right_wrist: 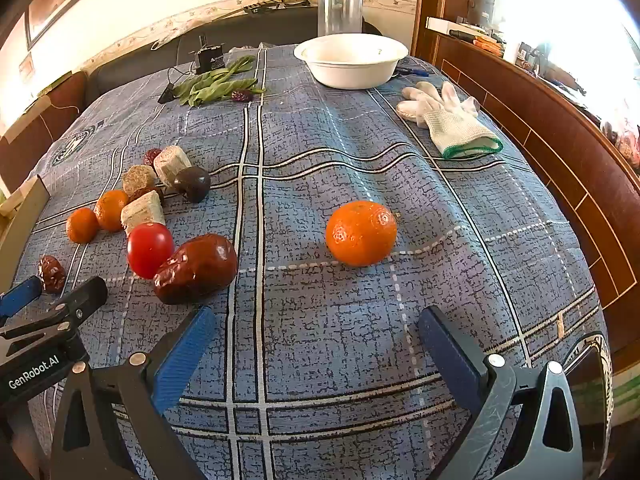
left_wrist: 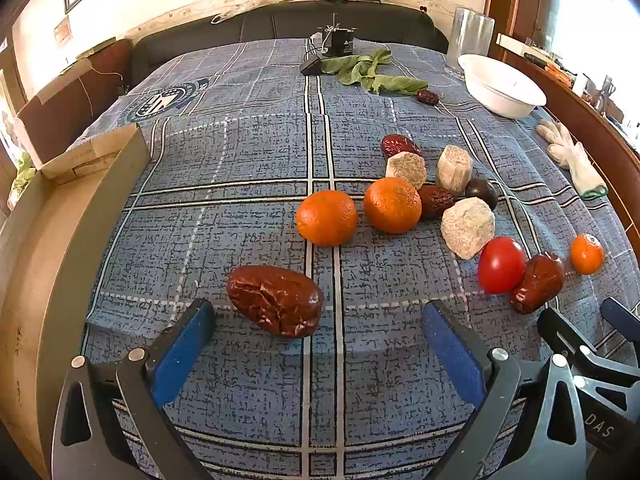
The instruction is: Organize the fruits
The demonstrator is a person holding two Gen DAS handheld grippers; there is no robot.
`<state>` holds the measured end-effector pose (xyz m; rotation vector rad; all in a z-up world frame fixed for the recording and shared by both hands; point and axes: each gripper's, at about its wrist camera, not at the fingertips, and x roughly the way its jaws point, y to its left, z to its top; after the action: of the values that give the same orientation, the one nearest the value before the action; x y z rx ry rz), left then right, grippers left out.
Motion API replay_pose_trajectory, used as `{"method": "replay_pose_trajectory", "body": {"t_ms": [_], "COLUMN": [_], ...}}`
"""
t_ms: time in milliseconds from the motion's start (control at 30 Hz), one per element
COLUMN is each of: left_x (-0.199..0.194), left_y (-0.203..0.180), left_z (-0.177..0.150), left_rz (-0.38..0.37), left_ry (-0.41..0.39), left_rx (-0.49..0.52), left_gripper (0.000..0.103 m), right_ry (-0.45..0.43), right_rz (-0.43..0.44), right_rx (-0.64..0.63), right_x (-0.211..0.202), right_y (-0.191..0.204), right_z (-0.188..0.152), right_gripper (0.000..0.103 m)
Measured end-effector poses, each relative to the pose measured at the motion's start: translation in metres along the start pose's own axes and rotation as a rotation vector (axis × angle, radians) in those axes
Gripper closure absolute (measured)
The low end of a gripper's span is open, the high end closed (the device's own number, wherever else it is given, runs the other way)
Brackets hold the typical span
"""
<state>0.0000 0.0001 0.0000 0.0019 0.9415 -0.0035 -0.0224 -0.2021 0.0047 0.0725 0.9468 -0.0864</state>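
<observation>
Left tool (left_wrist: pixel 318 320) gapes wide and empty, a wrinkled red date (left_wrist: pixel 275 301) just ahead, left of centre. Right tool (right_wrist: pixel 316 330) spread wide too, gripping nothing, a lone mandarin (right_wrist: pixel 361 233) mid-frame on the worktop (right_wrist: pixel 320 152).

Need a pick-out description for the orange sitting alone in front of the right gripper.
Start at the white bowl at the far end of the blue plaid tablecloth, then come toward the open right gripper. The lone orange lies there on bare cloth, apart from the fruit cluster; the other oranges are bunched together.

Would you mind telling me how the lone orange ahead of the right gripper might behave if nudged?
The orange looks round, so it would probably roll. Its dimpled peel likely grips the blue fingers reasonably well.
</observation>
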Motion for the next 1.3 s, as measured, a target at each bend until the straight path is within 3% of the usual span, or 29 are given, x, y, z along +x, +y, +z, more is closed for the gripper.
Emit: {"method": "replay_pose_trajectory", "body": {"t_ms": [867, 1300], "left_x": [-0.0003, 0.0013], "left_y": [-0.0002, 0.0002], "left_z": [-0.0005, 0.0024], "left_rz": [0.006, -0.039], "left_ry": [-0.001, 0.053], "left_rx": [-0.001, 0.063], "left_gripper": [0.0, 0.0], "right_ry": [-0.001, 0.035], "right_rz": [0.0, 0.018], "right_rx": [0.001, -0.01], "right_x": [0.0001, -0.0017], "right_y": [-0.0001, 0.0003], "right_z": [0.0003, -0.0024], "right_gripper": [0.0, 0.0]}}
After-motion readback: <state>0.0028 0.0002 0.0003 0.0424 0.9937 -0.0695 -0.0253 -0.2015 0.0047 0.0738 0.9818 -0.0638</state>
